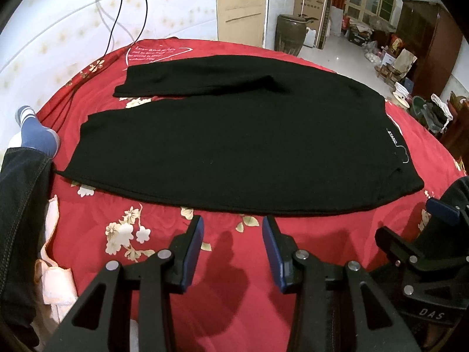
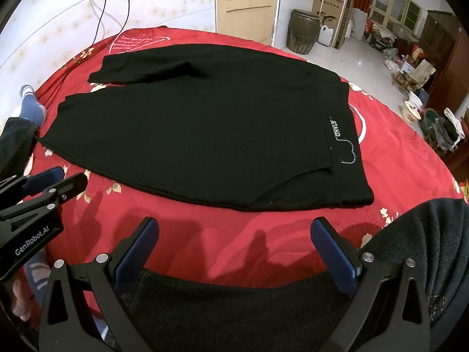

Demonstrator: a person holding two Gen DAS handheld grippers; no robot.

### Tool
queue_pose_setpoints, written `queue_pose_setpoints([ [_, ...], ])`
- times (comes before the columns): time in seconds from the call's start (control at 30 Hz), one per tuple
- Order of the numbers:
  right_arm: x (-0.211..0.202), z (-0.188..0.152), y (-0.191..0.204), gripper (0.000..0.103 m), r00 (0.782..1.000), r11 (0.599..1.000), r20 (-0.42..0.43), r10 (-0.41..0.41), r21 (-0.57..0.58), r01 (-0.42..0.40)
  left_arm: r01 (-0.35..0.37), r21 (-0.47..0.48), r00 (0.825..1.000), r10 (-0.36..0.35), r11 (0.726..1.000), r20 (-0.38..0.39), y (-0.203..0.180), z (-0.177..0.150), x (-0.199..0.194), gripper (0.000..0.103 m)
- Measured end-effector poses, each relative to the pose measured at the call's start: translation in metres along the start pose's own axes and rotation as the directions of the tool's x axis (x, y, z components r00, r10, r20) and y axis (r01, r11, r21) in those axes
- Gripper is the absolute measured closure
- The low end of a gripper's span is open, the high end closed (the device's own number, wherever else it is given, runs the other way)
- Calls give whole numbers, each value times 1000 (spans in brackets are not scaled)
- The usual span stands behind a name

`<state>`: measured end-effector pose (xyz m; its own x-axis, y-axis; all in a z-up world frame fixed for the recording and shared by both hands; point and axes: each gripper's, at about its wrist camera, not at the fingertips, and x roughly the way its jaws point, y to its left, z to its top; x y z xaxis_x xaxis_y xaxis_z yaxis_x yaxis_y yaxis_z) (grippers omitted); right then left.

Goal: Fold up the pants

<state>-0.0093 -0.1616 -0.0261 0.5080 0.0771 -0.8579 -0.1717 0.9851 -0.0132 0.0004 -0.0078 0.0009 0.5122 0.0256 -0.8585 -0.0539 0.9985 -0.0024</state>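
Bed cover [image 1: 263, 264]: red with cream flowers, spread under everything, wrinkled near the grippers.
Black pants [image 1: 228, 146]: laid flat on the cover, unfolded, in the middle of the bed beyond both grippers.
Long axis: runs left to right across both views.
Pointing: waistband [image 2: 343, 146] toward the right, with white "STAND" lettering; leg hems toward the left.
Legs: both lying flat, near one wider in view, far one shorter and angled slightly away, a strip of red between them at the hem end.
Person's leg [image 1: 20, 205]: dark jeans at the left edge, blue sock [image 1: 38, 135] just beside the near hem.
Right gripper [image 2: 234, 249]: above dark denim, jaws spread wide, nothing between the pads.
Left gripper [image 1: 233, 249]: above bare cover just short of the near pants edge, jaws apart, empty.
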Motion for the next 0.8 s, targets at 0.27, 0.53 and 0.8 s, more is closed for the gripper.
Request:
queue_pose_setpoints([
  [0.27, 0, 0, 1, 0, 1000, 1000, -4, -7, -4, 7, 4, -1, 1000, -3, 1000, 8, 0, 1, -2, 59],
  [0.53, 0, 0, 1, 0, 1000, 1000, -4, -7, -4, 7, 7, -3, 1000, -7, 1000, 8, 0, 0, -4, 59],
  [0.8, 2, 1, 2, 0, 1000, 1000, -9, -8, -4, 8, 10, -7, 1000, -10, 1000, 6, 2, 0, -3, 59],
])
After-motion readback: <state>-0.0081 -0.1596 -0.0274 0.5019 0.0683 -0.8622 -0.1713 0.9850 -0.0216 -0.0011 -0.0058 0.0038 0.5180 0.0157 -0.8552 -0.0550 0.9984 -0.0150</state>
